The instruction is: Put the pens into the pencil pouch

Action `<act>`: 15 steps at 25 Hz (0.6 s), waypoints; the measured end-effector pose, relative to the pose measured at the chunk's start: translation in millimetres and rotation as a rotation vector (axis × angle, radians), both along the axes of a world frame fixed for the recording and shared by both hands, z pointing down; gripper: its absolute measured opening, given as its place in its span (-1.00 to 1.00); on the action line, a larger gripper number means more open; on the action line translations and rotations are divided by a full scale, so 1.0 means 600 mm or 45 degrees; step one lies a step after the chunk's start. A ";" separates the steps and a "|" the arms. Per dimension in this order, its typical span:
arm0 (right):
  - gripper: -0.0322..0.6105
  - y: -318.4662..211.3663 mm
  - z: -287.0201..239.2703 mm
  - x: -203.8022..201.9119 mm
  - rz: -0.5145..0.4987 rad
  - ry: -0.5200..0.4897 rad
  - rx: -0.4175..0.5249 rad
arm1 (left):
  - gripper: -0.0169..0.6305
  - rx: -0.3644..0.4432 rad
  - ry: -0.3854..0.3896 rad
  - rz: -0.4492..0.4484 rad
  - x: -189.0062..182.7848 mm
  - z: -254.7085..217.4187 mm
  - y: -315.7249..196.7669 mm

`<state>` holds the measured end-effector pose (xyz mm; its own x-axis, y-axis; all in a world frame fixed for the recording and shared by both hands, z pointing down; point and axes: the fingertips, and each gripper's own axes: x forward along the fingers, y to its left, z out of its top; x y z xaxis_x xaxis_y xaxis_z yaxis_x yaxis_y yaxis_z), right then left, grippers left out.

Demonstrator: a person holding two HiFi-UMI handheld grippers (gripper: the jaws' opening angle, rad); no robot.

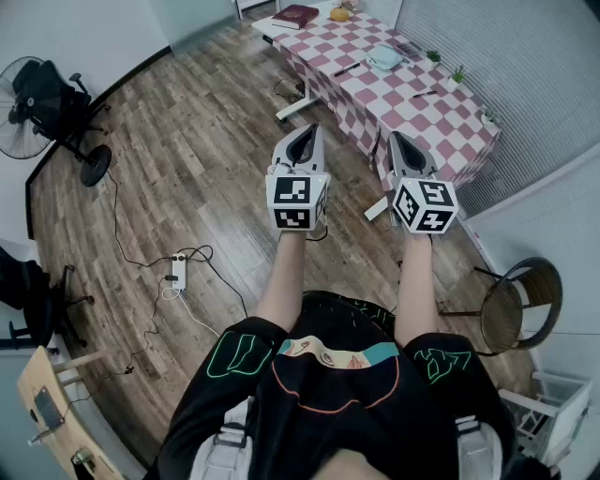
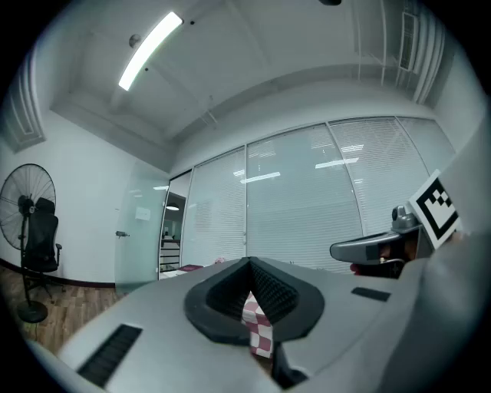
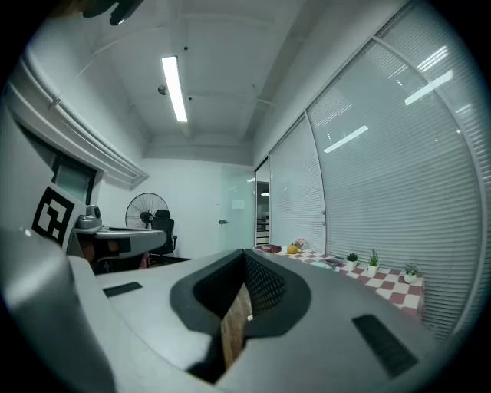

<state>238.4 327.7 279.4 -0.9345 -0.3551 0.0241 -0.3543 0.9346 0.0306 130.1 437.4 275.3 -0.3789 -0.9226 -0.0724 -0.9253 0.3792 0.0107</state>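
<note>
Well back from the surface [image 1: 441,117], left tongs [image 1: 307,133] and right tongs [image 1: 403,142] are hovering closed, empty. Judgement: walking closer, opening before reaching a pen [image 1: 347,68].

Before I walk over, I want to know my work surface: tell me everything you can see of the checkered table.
The table is long and rectangular, covered by a pink-and-white checked cloth hanging over its sides, on white legs on the wood floor. It stands beside the blinds. On it lie a dark red book, a yellow object, what looks like a pale pouch, two pens and three potted plants.
</note>
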 end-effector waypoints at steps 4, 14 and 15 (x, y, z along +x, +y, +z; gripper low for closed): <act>-0.89 0.005 -0.005 -0.010 -0.002 -0.019 -0.003 | -0.96 0.013 -0.006 0.002 -0.013 -0.006 0.006; -0.89 -0.001 0.000 -0.028 0.049 -0.078 -0.059 | -0.96 0.010 0.024 -0.004 -0.045 0.012 0.017; -0.89 -0.001 0.004 -0.031 0.052 -0.065 -0.061 | -0.96 0.008 0.028 -0.003 -0.047 0.014 0.018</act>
<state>220.0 326.8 281.9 -0.9197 -0.3927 -0.0053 -0.3923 0.9192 -0.0332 101.9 448.4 283.6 -0.3825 -0.9213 -0.0696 -0.9239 0.3811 0.0335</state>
